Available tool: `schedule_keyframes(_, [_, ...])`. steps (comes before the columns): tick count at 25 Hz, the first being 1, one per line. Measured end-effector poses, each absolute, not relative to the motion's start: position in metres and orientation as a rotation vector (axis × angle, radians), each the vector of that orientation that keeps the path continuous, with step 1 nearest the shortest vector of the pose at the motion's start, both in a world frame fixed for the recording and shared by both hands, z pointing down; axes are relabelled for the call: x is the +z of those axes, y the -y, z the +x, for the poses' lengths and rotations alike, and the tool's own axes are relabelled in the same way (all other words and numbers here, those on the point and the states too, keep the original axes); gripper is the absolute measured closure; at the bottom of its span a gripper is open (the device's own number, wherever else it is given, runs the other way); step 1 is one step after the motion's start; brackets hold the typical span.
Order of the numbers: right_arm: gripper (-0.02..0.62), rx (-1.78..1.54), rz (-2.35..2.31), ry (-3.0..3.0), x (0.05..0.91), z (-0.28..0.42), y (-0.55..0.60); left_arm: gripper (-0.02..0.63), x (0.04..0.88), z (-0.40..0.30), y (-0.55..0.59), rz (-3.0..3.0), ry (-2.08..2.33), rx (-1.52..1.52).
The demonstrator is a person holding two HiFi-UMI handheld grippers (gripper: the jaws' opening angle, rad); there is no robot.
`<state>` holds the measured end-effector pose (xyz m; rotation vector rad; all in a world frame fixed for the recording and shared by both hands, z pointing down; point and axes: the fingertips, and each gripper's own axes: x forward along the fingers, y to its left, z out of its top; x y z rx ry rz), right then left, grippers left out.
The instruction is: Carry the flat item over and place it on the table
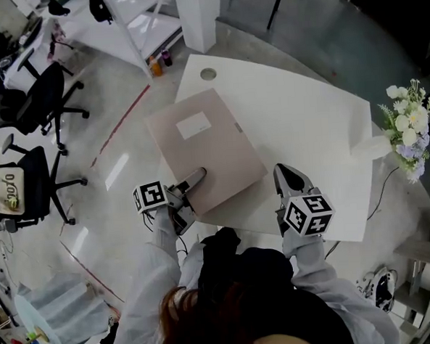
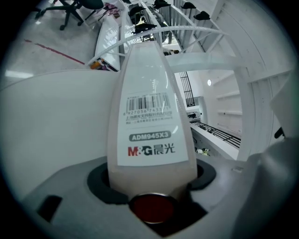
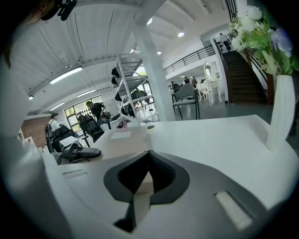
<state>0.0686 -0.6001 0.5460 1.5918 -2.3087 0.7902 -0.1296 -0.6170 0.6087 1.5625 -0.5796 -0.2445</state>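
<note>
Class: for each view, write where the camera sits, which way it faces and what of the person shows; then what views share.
Head view: on the person's head, facing steeply down at the white table and file box; hair, sleeves, left gripper, right gripper show.
Left gripper view: on the left gripper, facing along its jaws, closed on the box's labelled spine.
Right gripper view: on the right gripper, facing across the table towards the flower vase; jaws together, empty.
Shared: all three show the file box.

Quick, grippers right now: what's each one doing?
Left gripper: closed on the edge of the file box, which lies on the table.
Right gripper: closed, empty.
</note>
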Motion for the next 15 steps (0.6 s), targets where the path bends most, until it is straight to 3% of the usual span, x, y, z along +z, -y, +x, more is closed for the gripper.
schedule_keyframes(4, [0.588, 0.789, 1.582, 2.316, 0.547, 0.068, 0.596, 0.273, 0.617, -0.137, 0.619, 1.599, 0.696, -0.178])
schedule_keyframes(15, [0.588, 0.765, 1.558, 2.353, 0.535, 0.073, 0.584, 0.062, 0.612, -0.211, 0.626, 1.855, 1.528, 0.381])
